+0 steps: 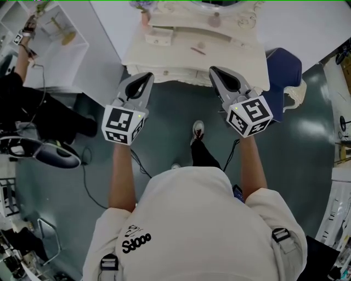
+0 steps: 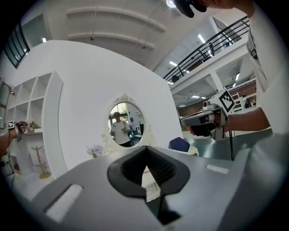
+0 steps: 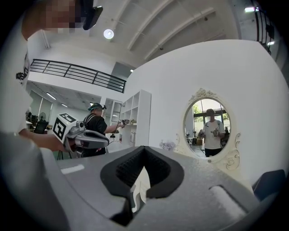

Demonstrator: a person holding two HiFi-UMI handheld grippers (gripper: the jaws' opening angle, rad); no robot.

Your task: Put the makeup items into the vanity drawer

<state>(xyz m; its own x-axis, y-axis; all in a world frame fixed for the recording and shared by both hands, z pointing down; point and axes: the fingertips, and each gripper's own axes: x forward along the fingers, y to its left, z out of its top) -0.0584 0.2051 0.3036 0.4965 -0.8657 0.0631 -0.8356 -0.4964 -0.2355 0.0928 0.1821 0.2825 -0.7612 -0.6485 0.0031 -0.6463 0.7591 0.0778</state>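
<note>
The white vanity (image 1: 164,57) stands just ahead of me in the head view. On its top lie a thin pink stick (image 1: 198,50) and a small round item (image 1: 201,44), and a pink bottle (image 1: 215,21) stands near the oval mirror (image 2: 125,122). A raised tier with small drawer fronts (image 1: 158,38) sits at the back left. My left gripper (image 1: 145,77) and right gripper (image 1: 217,72) hover side by side at the vanity's front edge. Both are shut with nothing between the jaws. Each gripper view sees the other: the right gripper (image 2: 203,121), the left gripper (image 3: 83,137).
A blue chair (image 1: 285,68) stands right of the vanity. Left of it is a white shelf unit (image 1: 55,38), where another person (image 1: 24,107) is reaching. A small vase of flowers (image 1: 143,11) sits on the vanity's back left. Cables trail over the grey floor (image 1: 164,110).
</note>
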